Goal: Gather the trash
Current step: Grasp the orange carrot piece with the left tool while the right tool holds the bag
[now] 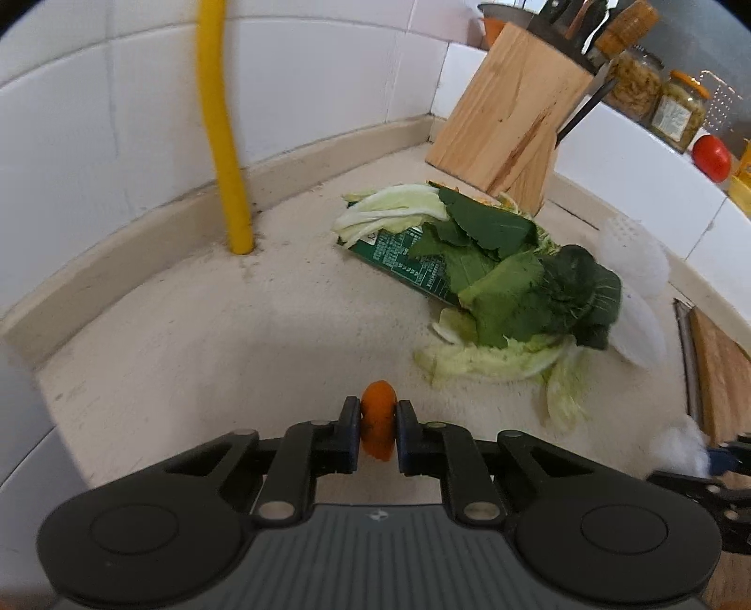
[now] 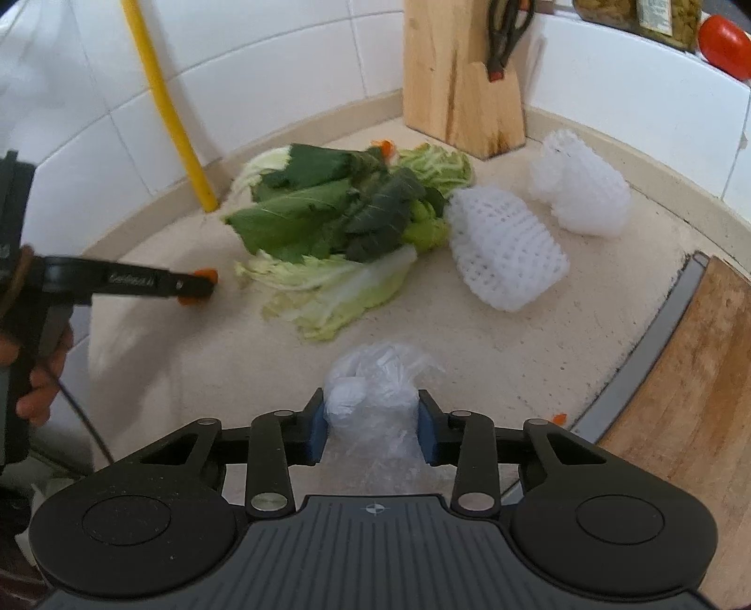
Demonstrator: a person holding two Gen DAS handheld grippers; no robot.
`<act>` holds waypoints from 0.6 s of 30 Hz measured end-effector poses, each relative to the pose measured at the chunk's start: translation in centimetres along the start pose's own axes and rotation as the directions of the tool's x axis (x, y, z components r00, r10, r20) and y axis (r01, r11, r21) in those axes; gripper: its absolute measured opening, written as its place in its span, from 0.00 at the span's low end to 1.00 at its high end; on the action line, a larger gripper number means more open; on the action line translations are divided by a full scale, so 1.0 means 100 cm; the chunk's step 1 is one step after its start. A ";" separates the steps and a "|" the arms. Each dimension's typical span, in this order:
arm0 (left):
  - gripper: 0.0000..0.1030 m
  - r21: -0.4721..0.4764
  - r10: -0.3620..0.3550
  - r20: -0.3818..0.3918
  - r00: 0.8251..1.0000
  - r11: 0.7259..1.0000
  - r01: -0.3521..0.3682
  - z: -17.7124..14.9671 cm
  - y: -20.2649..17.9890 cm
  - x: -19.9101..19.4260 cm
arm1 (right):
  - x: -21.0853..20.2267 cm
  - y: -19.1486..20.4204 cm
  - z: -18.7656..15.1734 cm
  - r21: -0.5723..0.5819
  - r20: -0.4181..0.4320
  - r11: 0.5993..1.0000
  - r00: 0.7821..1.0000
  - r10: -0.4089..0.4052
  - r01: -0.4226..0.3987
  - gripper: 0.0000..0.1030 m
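the yellow pipe [image 1: 224, 141] runs down the tiled wall [image 1: 94, 117] at the far left and meets the beige worktop [image 1: 211, 338] in the corner. the left tongs [image 1: 379, 429] are pinching a carrot piece [image 1: 378, 424] between their 2 black pads, held above bare worktop. in the right wrist view the same tongs [image 2: 199, 285] come in from the left, side on, with the orange piece [image 2: 204, 274] at their tip just left of the pale cabbage leaves [image 2: 338, 291].

in the middle lies the trash pile: dark green leaves [image 1: 516, 281] heaped on a green carton [image 1: 403, 258], with pale cabbage under and beside them [image 1: 493, 361]. small orange scraps [image 2: 385, 146] sit at the back of the pile, near the knife block [image 1: 511, 126]. the block stands behind the pile against the wall, with scissors [image 2: 507, 37] in its side slot.

right of the leaves are 2 white foam nets: the nearer one [image 2: 507, 253] touches the green pile, the farther one [image 2: 582, 192] lies just beside it, toward the wall.

the right tongs [image 2: 371, 429] are partly closed around a crumpled clear plastic bag [image 2: 375, 375]; the left blue pad touches it, and whether the right pad does cannot be told. the bag rests low over the worktop, near the pale cabbage.

further right, a tiny orange scrap [image 2: 558, 416] lies by the metal strip [image 2: 657, 328] edging a wooden board [image 2: 690, 399]. on the ledge at the far right stand 2 jars [image 1: 657, 94] and a tomato [image 1: 712, 157].
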State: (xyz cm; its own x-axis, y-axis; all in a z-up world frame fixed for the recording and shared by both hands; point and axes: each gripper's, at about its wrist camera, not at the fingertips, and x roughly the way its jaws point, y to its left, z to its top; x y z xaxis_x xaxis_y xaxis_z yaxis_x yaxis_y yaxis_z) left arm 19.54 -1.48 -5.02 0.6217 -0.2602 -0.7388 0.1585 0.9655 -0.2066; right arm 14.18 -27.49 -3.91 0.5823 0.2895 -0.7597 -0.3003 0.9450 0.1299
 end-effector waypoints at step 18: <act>0.45 0.154 0.083 0.036 0.996 0.984 -0.088 -0.028 -0.012 0.002 | 0.004 0.016 -0.013 -0.092 -0.012 0.996 1.000 -0.009 0.008 0.75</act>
State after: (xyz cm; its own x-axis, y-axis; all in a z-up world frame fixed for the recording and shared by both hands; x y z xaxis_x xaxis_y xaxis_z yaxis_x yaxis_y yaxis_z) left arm 17.33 -2.66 -6.68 0.6598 -0.1786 -0.7299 0.2198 0.9747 -0.0398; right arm 12.96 -26.00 -4.85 0.5760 0.2787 -0.7684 -0.3636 0.9293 0.0645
